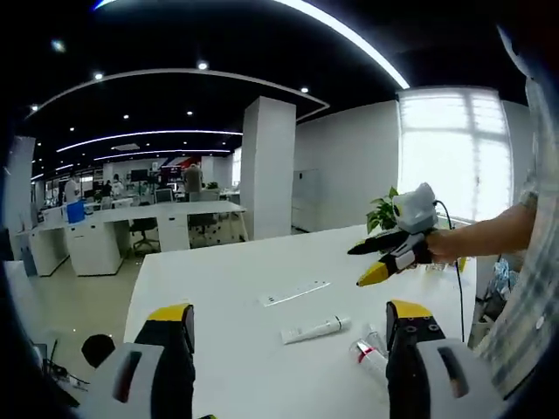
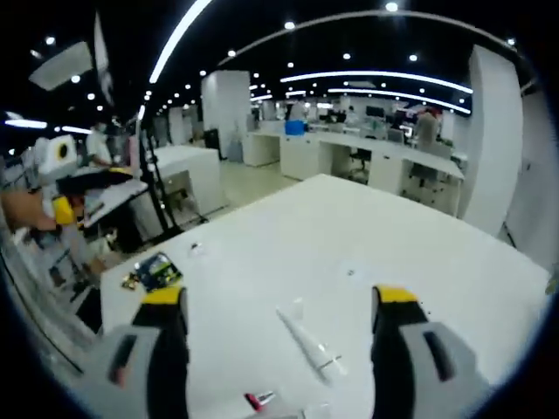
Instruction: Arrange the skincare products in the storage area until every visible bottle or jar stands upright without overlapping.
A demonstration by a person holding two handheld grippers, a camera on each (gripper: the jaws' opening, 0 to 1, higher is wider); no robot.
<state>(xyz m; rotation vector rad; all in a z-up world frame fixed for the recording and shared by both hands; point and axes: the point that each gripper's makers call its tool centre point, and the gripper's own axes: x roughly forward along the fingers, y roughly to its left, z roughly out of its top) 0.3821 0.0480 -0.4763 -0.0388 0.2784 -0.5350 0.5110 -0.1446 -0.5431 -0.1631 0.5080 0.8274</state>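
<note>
In the left gripper view the left gripper (image 1: 293, 327) hangs over the white counter (image 1: 218, 288), fingers wide and empty; a white tube (image 1: 315, 330) lies flat between them. In the right gripper view the right gripper (image 2: 278, 305) is likewise spread, a tube (image 2: 310, 346) lying flat between its fingers

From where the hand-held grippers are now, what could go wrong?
1. The white tube and the red-capped tube lie flat and close together; reaching for one may push the other.
2. Tubes may not stand well and could fall over again.
3. Both hand-held grippers, left and right, are open above the table, holding nothing.
</note>
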